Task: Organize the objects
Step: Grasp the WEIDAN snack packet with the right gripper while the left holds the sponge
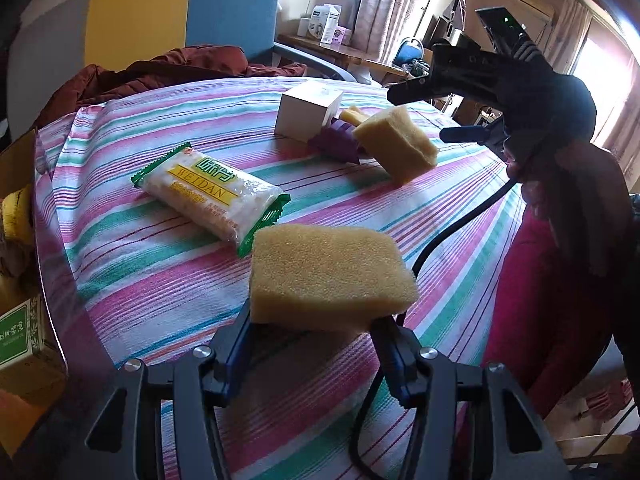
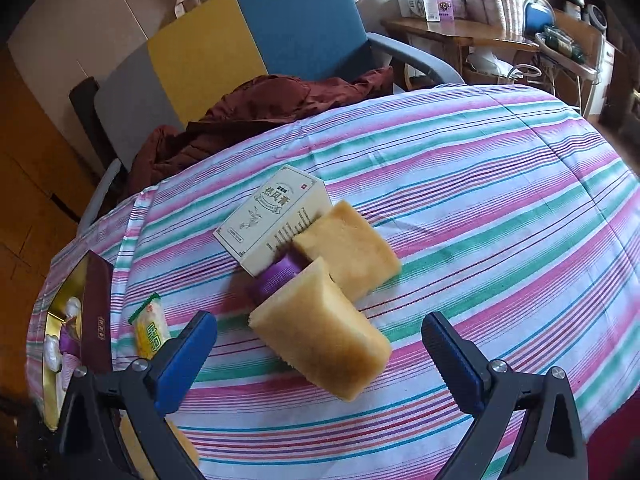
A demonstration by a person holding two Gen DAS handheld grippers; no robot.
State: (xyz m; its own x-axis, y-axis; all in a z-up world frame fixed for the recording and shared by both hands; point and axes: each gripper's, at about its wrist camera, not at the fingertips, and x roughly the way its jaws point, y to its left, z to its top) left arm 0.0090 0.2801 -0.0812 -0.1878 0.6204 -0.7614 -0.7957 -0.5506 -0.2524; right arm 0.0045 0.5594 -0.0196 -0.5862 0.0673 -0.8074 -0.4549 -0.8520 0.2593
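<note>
Over on the far left edge of the table, seen from the right wrist, sits a dark red box [image 2: 96, 316] with a gold tray [image 2: 60, 320] of small wrapped pieces inside. Just right of it lies the snack packet [image 1: 210, 192], green-edged with a yellow label, flat on the striped cloth [image 1: 132, 280]. Now the left gripper [image 1: 316, 332]: its jaws are clamped on a yellow sponge [image 1: 328, 276], one blue pad at each lower corner, the sponge lifted clear above the cloth just in front of the packet. Moving right, in the middle of the table, a little cluster: a cream carton [image 2: 272, 220] with printed lettering, a purple ribbed piece [image 2: 280, 276] tucked against its near side, and two more yellow sponges. The far sponge [image 2: 348, 248] rests against the carton; the near sponge [image 2: 320, 340] leans tilted against the purple piece. The right gripper [image 2: 320, 344] hangs over that near sponge with its jaws spread wide, blue pads well out to either side and touching nothing. From the left wrist, the person's hand [image 1: 560, 172] shows on the right, gripping that tool's handle above the table edge. Behind it all, a maroon jacket [image 2: 256, 116] lies heaped on a chair [image 2: 248, 36].
</note>
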